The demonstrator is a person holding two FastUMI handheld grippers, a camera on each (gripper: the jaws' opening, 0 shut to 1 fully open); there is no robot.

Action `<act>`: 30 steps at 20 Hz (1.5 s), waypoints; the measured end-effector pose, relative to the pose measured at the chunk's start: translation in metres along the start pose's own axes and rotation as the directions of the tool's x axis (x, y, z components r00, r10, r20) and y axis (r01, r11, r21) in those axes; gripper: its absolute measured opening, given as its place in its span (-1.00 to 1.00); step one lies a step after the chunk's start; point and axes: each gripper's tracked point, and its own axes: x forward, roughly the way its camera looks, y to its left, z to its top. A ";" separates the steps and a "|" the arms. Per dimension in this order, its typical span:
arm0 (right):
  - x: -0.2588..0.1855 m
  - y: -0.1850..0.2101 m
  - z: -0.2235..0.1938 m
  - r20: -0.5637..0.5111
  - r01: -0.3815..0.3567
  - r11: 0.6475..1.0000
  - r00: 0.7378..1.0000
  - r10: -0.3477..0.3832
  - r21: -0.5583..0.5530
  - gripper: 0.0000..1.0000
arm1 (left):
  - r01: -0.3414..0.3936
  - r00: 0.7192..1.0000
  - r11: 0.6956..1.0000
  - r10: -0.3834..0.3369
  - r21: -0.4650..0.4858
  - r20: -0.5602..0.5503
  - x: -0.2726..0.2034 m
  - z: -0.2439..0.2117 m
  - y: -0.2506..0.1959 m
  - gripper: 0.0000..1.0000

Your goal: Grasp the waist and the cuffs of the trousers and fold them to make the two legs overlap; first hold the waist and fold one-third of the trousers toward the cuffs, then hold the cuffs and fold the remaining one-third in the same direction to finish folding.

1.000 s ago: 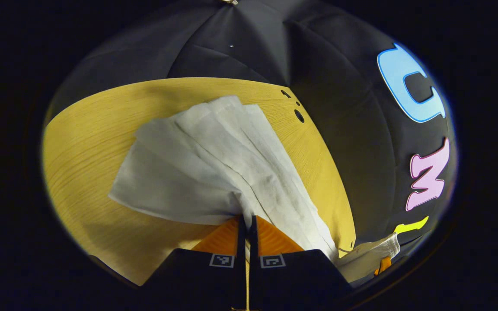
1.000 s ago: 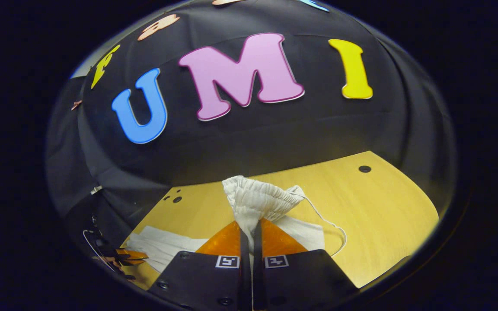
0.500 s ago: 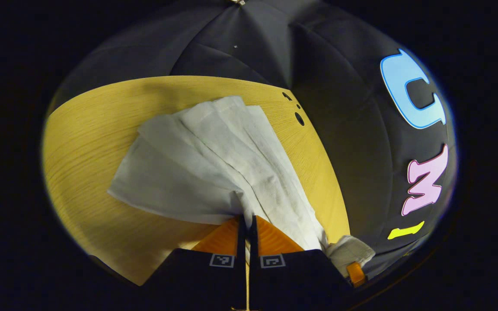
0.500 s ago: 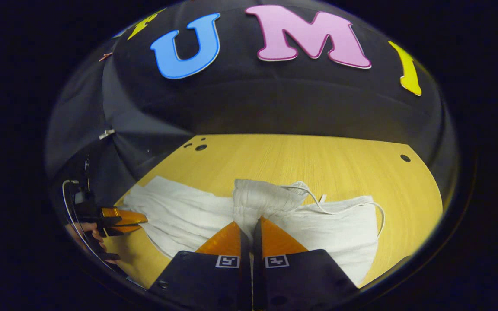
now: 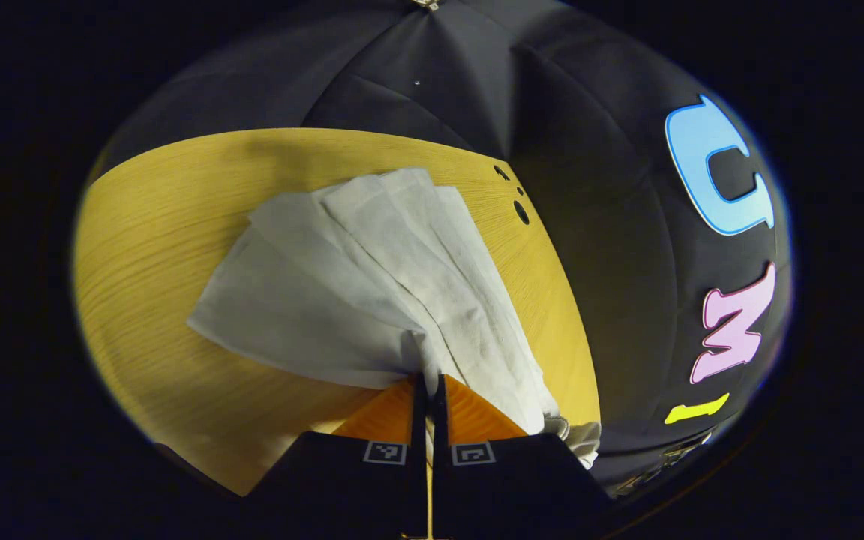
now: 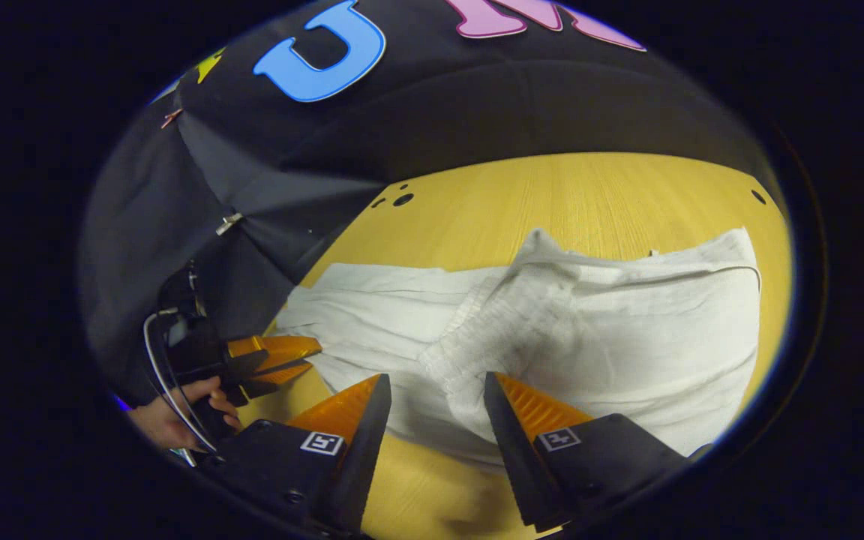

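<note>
Right gripper (image 6: 436, 394) gapes over the trousers (image 6: 589, 315) — left gripper (image 5: 427, 382) pinches them (low, level).

Black gripper (image 6: 432, 397) body, 2 wedge-shaped ridged fingers, small square tags, screws, looping cable.

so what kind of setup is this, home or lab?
Looks like a staged recording booth, not a home: black cloth wall behind a bare wooden table, white trousers laid on it, and a hand holding the left gripper.
</note>
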 end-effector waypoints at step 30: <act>-0.230 -0.236 0.049 0.234 0.265 0.910 0.909 -0.346 0.319 0.69 | 0.293 0.907 0.568 -0.419 0.769 -0.036 -0.077 -0.103 -0.285 -0.88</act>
